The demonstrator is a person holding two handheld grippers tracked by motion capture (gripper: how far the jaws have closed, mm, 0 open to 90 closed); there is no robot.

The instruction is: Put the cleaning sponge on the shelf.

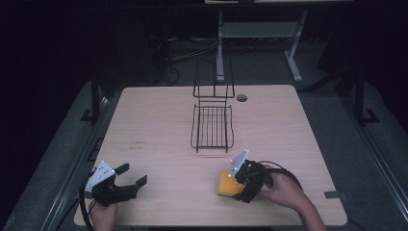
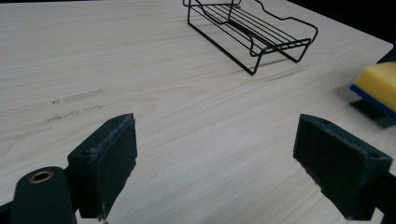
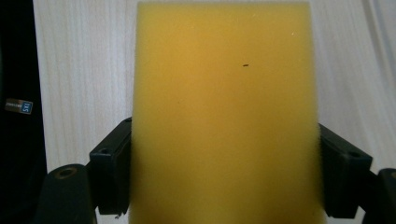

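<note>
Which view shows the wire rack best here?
The high view: the whole wire rack shows mid-table, with its upright back frame. The left gripper view catches its tray close, cut off at the top.

On the pale wooden counter, a black wire rack stands near the middle, toward the far edge. The right hand-held gripper sits at the near right, its jaws against a yellow sponge that rests on the counter. The left hand-held gripper is at the near left corner, jaws spread apart and holding nothing, well apart from the sponge.
</note>
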